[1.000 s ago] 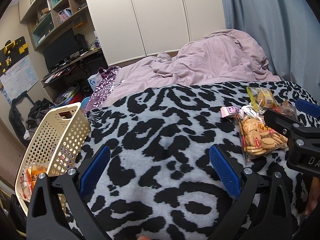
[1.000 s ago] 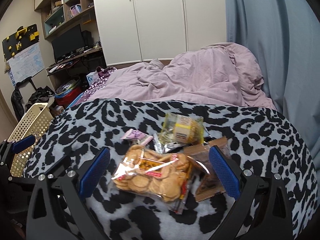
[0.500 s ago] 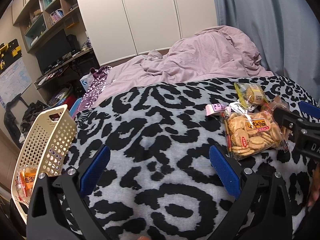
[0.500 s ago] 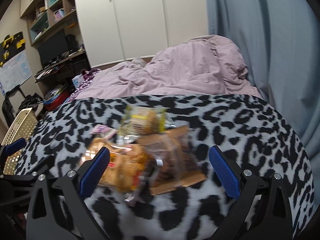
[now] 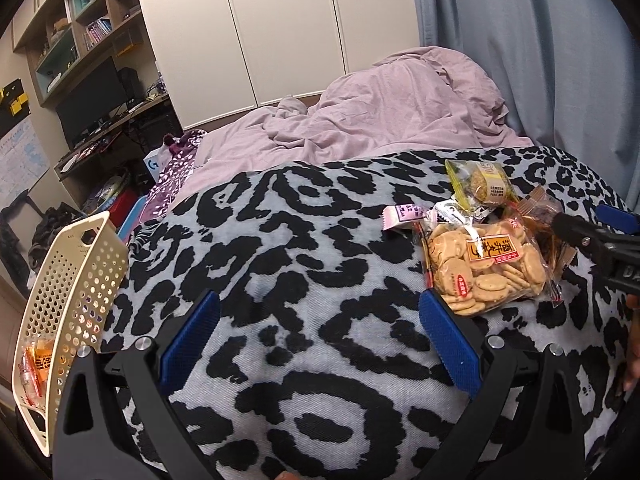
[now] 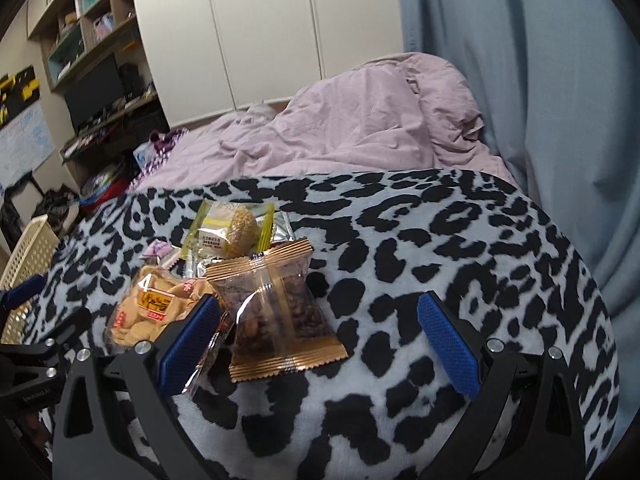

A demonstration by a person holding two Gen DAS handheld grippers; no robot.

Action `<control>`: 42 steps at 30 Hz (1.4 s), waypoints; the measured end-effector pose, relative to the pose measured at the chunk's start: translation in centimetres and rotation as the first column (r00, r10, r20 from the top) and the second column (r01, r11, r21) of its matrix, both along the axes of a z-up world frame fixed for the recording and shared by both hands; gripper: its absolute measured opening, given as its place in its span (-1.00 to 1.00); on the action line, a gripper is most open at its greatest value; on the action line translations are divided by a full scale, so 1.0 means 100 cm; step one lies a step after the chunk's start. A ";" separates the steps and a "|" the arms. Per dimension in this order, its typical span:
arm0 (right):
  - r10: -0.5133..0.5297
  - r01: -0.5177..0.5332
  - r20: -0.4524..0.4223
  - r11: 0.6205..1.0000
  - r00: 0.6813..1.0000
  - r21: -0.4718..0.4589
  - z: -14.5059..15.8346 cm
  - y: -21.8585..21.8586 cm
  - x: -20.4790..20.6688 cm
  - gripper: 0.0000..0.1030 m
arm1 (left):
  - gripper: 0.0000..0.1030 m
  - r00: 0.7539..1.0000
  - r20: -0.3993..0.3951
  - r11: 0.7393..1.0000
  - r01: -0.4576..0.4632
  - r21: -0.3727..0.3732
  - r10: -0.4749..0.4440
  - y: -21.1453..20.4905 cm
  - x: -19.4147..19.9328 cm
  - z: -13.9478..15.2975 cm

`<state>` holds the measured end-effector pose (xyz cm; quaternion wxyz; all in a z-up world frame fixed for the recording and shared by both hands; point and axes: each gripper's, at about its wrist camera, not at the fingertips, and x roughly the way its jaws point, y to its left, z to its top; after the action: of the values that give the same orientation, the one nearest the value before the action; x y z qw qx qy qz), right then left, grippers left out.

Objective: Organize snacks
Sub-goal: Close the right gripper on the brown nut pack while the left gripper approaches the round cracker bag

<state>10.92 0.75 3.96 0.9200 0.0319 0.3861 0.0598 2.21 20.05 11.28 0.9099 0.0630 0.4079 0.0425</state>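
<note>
A small heap of snacks lies on the leopard-print blanket. It holds a clear bag of round crackers, a yellow-wrapped cake, a brown-edged packet of dark snacks and a small pink candy. My left gripper is open over bare blanket, left of the crackers. My right gripper is open, and the brown packet lies just ahead of its left finger. A cream perforated basket at the bed's left edge holds an orange snack pack.
A rumpled pink duvet covers the far half of the bed. A blue curtain hangs on the right and white wardrobe doors stand behind. A desk with a monitor and floor clutter lie to the left.
Both grippers have swung right. The snack heap has slid left in the right wrist view, so the brown packet now lies by its left finger. Both stay open.
</note>
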 end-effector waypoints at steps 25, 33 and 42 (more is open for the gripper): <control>0.109 -0.107 -0.063 0.994 0.992 0.022 -0.010 0.017 0.023 0.52 | 0.95 0.999 -0.024 0.999 0.044 -0.029 -0.045 -0.012 0.008 -0.004; 0.113 -0.111 -0.066 0.993 0.991 0.027 -0.011 0.017 0.023 0.45 | 0.95 0.999 -0.022 0.999 0.043 -0.032 -0.044 -0.012 0.008 -0.003; 0.128 -0.126 -0.064 0.991 0.990 0.034 -0.011 0.018 0.021 0.26 | 0.95 0.999 -0.021 0.998 0.047 -0.033 -0.048 -0.015 0.008 -0.001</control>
<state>13.06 2.52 2.89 0.9005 0.0230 0.4164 0.1230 2.99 18.59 11.19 0.9070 0.0582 0.4168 0.0136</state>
